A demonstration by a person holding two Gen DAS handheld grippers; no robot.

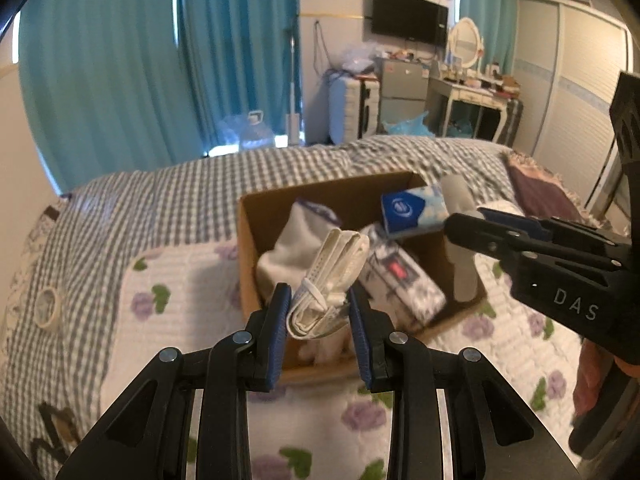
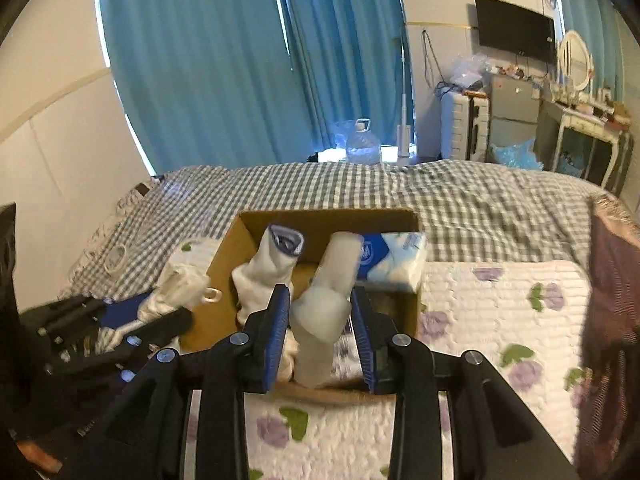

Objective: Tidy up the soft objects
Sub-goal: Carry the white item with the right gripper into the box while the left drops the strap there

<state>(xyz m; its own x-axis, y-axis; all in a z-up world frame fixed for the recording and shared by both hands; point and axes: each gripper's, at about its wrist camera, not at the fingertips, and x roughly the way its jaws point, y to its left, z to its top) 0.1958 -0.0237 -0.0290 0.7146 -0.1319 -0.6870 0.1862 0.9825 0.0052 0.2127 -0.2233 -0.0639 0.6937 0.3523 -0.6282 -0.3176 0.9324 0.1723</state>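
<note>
Holding a folded white cloth bundle (image 1: 332, 280) between the blue pads of our left gripper (image 1: 320, 320), we have it poised over the near edge of the cardboard box (image 1: 248, 248); the jaws stand narrow, pressed on its sides. Our right gripper (image 2: 320, 328) likewise clamps a pale rolled sock (image 2: 326, 304), upright over the box's near edge.

Inside, a white sock (image 1: 288, 244) leans in the far left corner, a patterned tissue pack (image 1: 404, 280) lies across the middle, and a blue tissue pack (image 1: 412, 210) rests against the far right corner.

To do this well, we judge each piece should be lowered into a free gap before we let go, one side at a time, so neither soft item springs over the wall onto the floral quilt (image 1: 180, 288).
</note>
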